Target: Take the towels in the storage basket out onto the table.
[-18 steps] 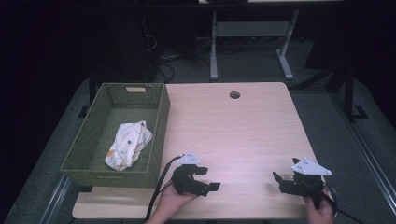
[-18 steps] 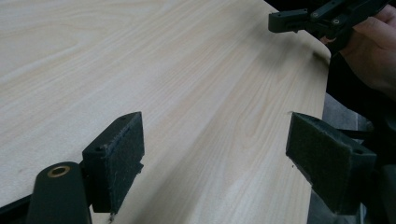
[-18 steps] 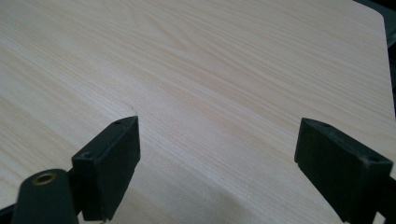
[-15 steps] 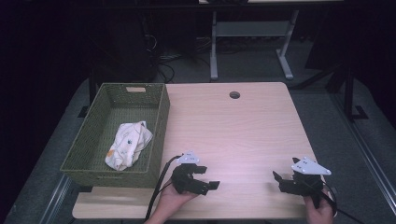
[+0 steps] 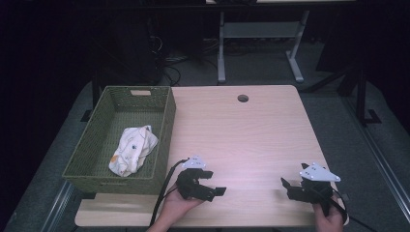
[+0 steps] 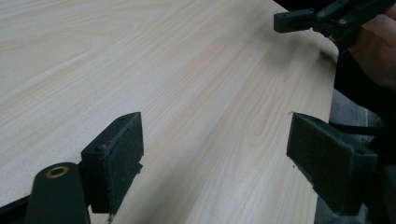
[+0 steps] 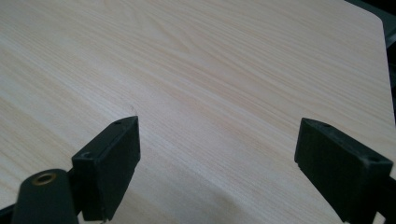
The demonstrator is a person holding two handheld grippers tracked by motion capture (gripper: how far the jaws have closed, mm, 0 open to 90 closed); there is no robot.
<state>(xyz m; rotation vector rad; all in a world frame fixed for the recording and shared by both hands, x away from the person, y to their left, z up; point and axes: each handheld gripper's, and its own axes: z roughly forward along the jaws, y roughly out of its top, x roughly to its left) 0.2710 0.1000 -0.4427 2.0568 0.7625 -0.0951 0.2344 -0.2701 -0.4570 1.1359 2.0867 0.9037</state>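
High view: overhead, facing forward-down on the pale wood-grain table (image 5: 251, 130). 2 gripper views: close, low across the same tabletop.

Two handheld grippers resting low on a wooden table (image 5: 241, 130)

A green basket (image 5: 164, 121) holding crumpled cloth (image 5: 133, 150) is sitting at nine o'clock; left gripper (image 5: 212, 182) and right gripper (image 5: 289, 186) are gaping near six.

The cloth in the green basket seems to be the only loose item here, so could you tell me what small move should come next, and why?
Probably swing the left claw toward the basket, since the cloth lies inside it at the left. Both the left and the right claw are open and empty over bare table.
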